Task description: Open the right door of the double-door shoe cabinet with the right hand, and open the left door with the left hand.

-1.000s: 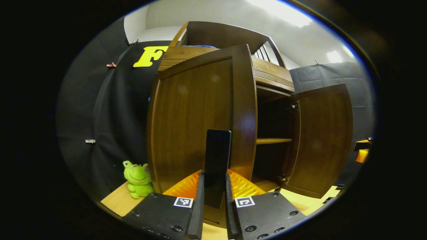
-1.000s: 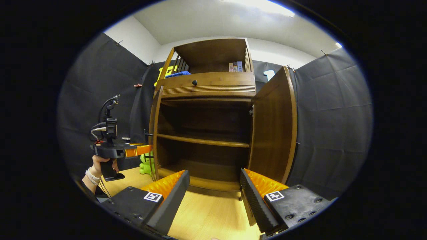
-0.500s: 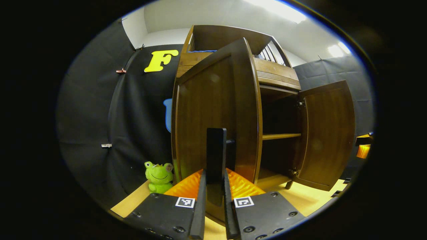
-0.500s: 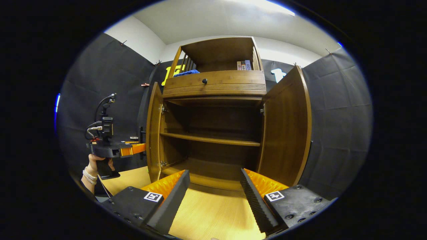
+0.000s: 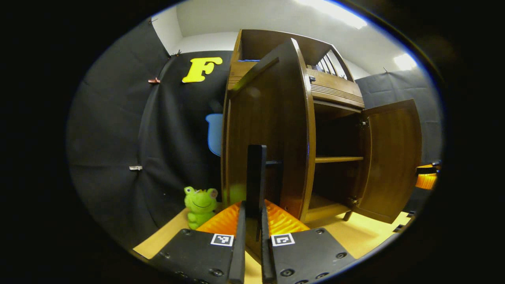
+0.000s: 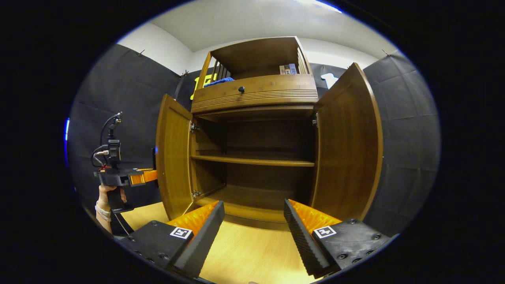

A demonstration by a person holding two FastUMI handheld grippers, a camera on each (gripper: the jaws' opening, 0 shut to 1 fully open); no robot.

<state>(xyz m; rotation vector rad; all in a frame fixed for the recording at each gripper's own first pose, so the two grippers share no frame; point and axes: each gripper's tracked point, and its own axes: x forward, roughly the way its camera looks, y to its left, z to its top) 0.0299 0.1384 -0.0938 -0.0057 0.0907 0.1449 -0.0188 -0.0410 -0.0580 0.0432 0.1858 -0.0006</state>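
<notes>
Between the nearly closed fingers of the left gripper (image 5: 252,244) stands the upright handle (image 5: 256,177) of the swung-out left door (image 5: 268,130); the right gripper (image 6: 254,232), jaws wide and empty, faces the shoe cabinet (image 6: 252,94) beside the open right door (image 6: 347,146).

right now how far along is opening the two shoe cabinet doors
Done: the right door stands wide open, and the right gripper is open and clear of it. In hand: the left gripper is shut on the left door's handle, with the left door swung out past the cabinet front. Left: only letting go of the handle.
</notes>
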